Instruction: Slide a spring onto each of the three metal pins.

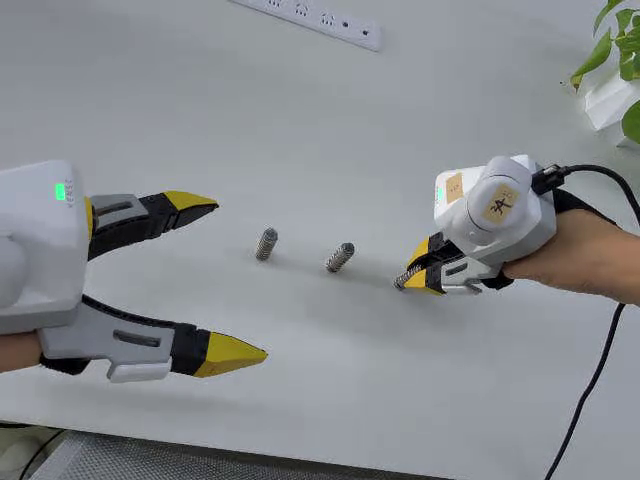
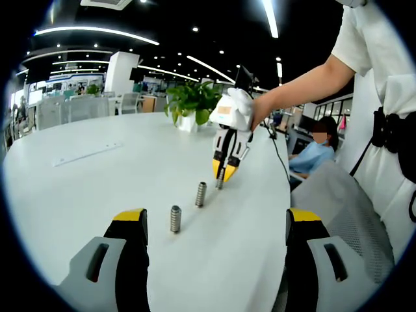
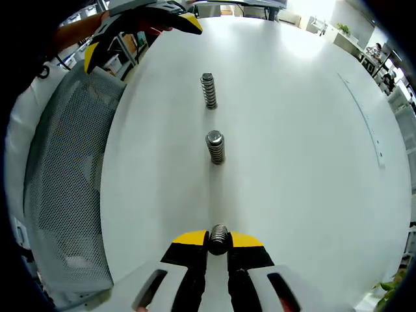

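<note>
The right gripper [image 1: 413, 270] has its two yellow-tipped fingers closed on a small grey coiled metal spring [image 1: 402, 280], which stands out a little beyond the fingertips and reaches down to the white table [image 1: 300, 130]. In the right gripper view the round top of this spring [image 3: 219, 235] sits exactly between the two tips of the right gripper [image 3: 219, 243], clamped from both sides.

Straight ahead of these fingers a second grey coiled spring [image 3: 215, 147] stands upright on the table with a round flat cap on its top, and a third grey coiled spring [image 3: 208, 90] stands farther ahead, on the same line. The left gripper [image 3: 140, 39] is beyond the third one.

The left gripper [image 1: 240, 278] has its fingers wide apart and they hold nothing. In the left gripper view the third spring [image 2: 175, 218] is just in front of the gap between the fingers, closer to the left finger [image 2: 130, 224]; the second spring [image 2: 201, 194] is behind it, then the clamped spring [image 2: 220, 179] under the right gripper [image 2: 224, 171].

Well beyond the fingers of both grippers a white power strip [image 1: 310, 15] lies on the table.
</note>
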Demonstrator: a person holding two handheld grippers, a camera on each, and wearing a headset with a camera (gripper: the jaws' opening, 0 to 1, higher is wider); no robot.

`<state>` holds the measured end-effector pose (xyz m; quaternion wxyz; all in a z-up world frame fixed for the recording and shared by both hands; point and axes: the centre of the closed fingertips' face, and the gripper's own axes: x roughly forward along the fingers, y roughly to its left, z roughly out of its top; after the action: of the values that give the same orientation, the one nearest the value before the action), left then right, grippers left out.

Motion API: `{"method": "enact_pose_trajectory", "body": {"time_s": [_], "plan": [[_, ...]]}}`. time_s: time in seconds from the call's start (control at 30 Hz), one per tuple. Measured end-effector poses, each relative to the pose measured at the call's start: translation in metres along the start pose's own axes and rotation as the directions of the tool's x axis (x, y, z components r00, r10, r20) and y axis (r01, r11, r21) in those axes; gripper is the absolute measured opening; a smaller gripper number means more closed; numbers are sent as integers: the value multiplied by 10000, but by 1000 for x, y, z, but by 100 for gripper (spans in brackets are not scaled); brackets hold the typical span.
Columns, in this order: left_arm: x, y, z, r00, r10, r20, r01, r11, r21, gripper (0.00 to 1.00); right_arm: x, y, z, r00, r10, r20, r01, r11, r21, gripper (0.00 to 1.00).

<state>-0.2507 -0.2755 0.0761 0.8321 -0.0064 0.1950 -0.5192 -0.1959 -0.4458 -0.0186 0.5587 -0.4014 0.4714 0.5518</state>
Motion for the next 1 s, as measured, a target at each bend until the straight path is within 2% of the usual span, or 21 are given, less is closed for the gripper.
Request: {"method": "enact_pose_trajectory", "body": {"time_s": [0.37, 0.47, 0.57, 0.7, 0.83, 0.87, 1.0], "plan": [[-1, -3, 2, 9997, -11, -240, 17, 9997, 239, 87, -15, -3, 0, 9980, -332, 545, 308, 9985, 451, 19], [-2, -3, -1, 9991, -19, -425, 36, 9992, 409, 87, -27, -3, 6, 9906, -539, 1259, 407, 9936, 1052, 24], [-3, -3, -1, 9988, 20, -484, 3, 9989, 475, 88, -39, -2, 7, 9828, -795, 1669, 585, 9902, 1272, 27], [-6, -2, -2, 9979, 134, -629, -95, 9980, 626, 89, -53, 4, 9, 9657, -1129, 2337, 740, 9828, 1691, 33], [-10, -1, -1, 9971, 276, -710, -220, 9967, 783, 91, -68, 12, 3, 9467, -1610, 2790, 1018, 9713, 2152, 36], [-11, 0, -1, 9966, 328, -751, -266, 9962, 832, 92, -72, 15, 1, 9368, -1751, 3030, 1063, 9673, 2301, 37], [-14, -1, -2, 9947, 436, -934, -343, 9945, 989, 97, -82, 27, -6, 9111, -2091, 3553, 1100, 9539, 2794, 45]]}}
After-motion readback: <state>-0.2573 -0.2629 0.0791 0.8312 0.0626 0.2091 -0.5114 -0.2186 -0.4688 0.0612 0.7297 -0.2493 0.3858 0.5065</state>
